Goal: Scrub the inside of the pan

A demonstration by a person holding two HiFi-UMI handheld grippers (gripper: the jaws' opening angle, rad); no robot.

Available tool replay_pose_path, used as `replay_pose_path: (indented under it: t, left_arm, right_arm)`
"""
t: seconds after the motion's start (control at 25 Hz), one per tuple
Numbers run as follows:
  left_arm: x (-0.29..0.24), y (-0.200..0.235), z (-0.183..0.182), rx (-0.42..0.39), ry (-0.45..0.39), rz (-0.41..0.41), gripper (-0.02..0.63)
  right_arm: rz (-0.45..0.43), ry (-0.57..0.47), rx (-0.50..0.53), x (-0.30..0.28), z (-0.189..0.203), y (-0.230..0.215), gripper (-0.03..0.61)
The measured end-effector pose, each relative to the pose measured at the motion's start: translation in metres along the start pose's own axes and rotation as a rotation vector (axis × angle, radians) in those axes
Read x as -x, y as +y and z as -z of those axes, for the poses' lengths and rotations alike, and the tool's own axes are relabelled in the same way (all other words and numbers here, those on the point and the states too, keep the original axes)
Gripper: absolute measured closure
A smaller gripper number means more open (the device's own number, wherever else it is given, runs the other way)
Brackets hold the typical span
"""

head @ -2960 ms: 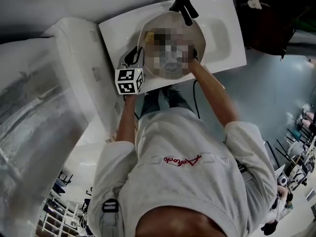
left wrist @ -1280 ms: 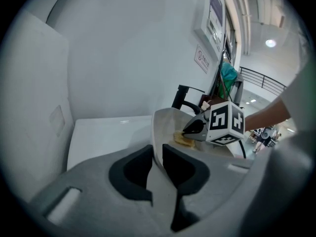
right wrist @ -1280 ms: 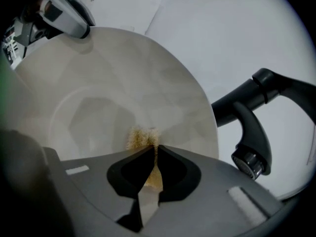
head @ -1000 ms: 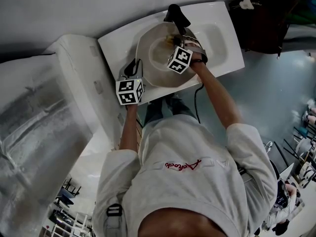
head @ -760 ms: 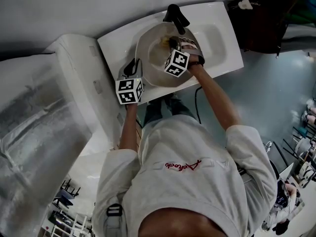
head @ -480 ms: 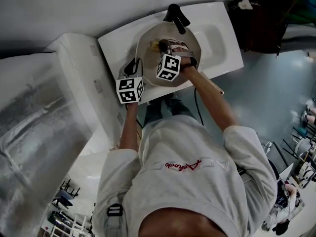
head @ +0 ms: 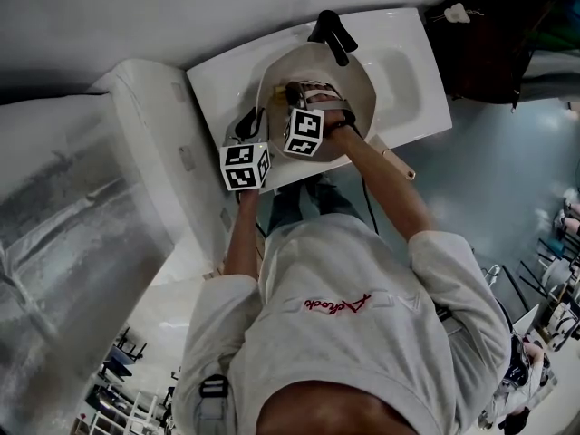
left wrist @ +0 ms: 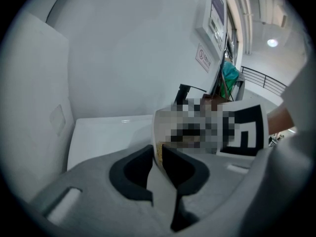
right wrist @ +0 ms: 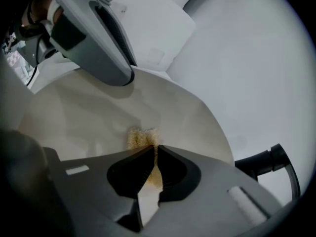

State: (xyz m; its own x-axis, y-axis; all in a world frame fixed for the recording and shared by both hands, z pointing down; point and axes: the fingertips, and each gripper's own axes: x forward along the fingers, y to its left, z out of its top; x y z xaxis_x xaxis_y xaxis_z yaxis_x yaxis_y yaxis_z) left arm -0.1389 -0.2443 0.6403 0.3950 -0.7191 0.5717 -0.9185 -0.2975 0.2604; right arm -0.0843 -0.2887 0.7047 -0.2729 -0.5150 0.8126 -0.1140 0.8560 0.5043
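A cream pan (head: 352, 69) with a black handle (head: 332, 29) sits in the white sink (head: 412, 57). My left gripper (head: 256, 118) is shut on the pan's near-left rim (left wrist: 157, 132), the thin wall pinched between its pads. My right gripper (head: 293, 89) reaches down inside the pan, shut on a yellowish scrub sponge (right wrist: 143, 139). The sponge presses on the pan's inner wall (right wrist: 89, 112). In the right gripper view the left gripper (right wrist: 106, 53) shows at the rim and the handle (right wrist: 269, 162) at lower right.
A white cabinet-like unit (head: 136, 143) stands against the sink's left side. A pale wall (left wrist: 123, 48) rises behind the sink. Dark bags (head: 485, 34) lie on the floor to the right. The sink's right half (head: 399, 89) holds nothing.
My right gripper has slid with the sponge across the pan's inside, from the handle side toward the left rim. The left gripper has kept its hold in place.
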Motion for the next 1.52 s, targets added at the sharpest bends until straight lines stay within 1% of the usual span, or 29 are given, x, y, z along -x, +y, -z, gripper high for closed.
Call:
replay_pose_path:
  t: [0.16, 0.6, 1.2, 1.4, 1.52]
  left_arm:
    - [-0.001, 0.001, -0.001, -0.004, 0.003, 0.001, 0.551]
    - [-0.001, 0.000, -0.001, -0.008, 0.007, 0.004, 0.552]
    - [-0.002, 0.000, -0.001, -0.011, 0.008, 0.006, 0.552]
    - [-0.002, 0.000, -0.001, -0.012, 0.008, 0.004, 0.552]
    - [-0.002, 0.000, -0.001, -0.012, 0.009, 0.005, 0.552]
  right_arm:
    - [0.005, 0.018, -0.004, -0.002, 0.008, -0.005, 0.549]
    - [0.014, 0.078, -0.052, -0.003, 0.044, -0.018, 0.549]
    - [0.017, 0.221, -0.143, 0.004, 0.117, -0.030, 0.549]
    - [0.020, 0.242, -0.135, 0.005, 0.120, -0.031, 0.549]
    - [0.028, 0.226, -0.133, 0.009, 0.114, -0.031, 0.549]
